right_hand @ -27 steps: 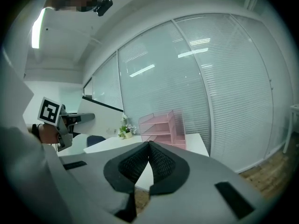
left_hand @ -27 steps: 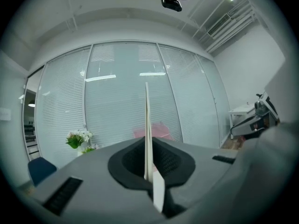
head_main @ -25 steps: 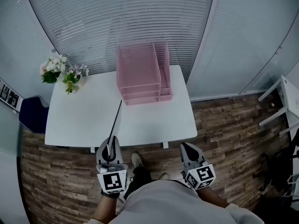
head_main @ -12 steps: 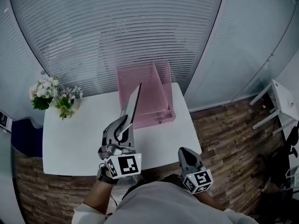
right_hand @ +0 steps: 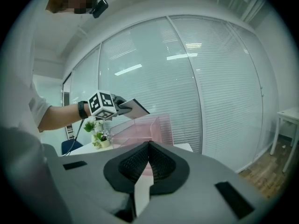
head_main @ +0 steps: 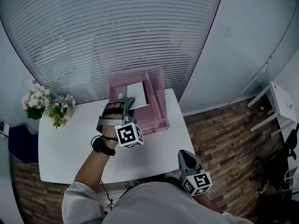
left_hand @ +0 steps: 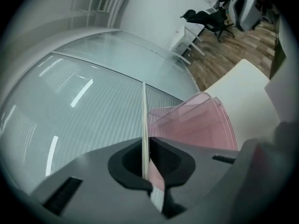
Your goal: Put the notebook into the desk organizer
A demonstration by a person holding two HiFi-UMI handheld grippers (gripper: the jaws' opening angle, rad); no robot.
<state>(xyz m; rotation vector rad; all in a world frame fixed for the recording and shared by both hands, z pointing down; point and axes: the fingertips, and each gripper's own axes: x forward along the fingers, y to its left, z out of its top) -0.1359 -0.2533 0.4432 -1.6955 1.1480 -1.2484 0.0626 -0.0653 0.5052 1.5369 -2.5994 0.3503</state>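
Observation:
My left gripper [head_main: 125, 102] is shut on a thin white-grey notebook [head_main: 136, 94] and holds it in the air over the pink mesh desk organizer [head_main: 159, 85] at the back of the white table [head_main: 70, 146]. In the left gripper view the notebook [left_hand: 144, 125] shows edge-on, clamped between the pads, with the organizer [left_hand: 201, 125] beyond it. The right gripper view shows the left gripper [right_hand: 120, 107] holding the notebook [right_hand: 136, 107] above the organizer [right_hand: 140, 129]. Down by my body, short of the table's front edge, my right gripper [head_main: 185, 155] is shut with nothing in it.
A flower pot [head_main: 44, 107] stands at the table's back left corner. A dark blue chair [head_main: 21, 143] sits left of the table, and white furniture [head_main: 275, 107] stands at the far right on the wood floor. A glass wall with blinds [head_main: 117, 31] runs behind the table.
My left gripper rose from the table's front edge and moved forward with the notebook to above the organizer; the notebook turned from edge-on to cover-up. The right gripper stayed low.

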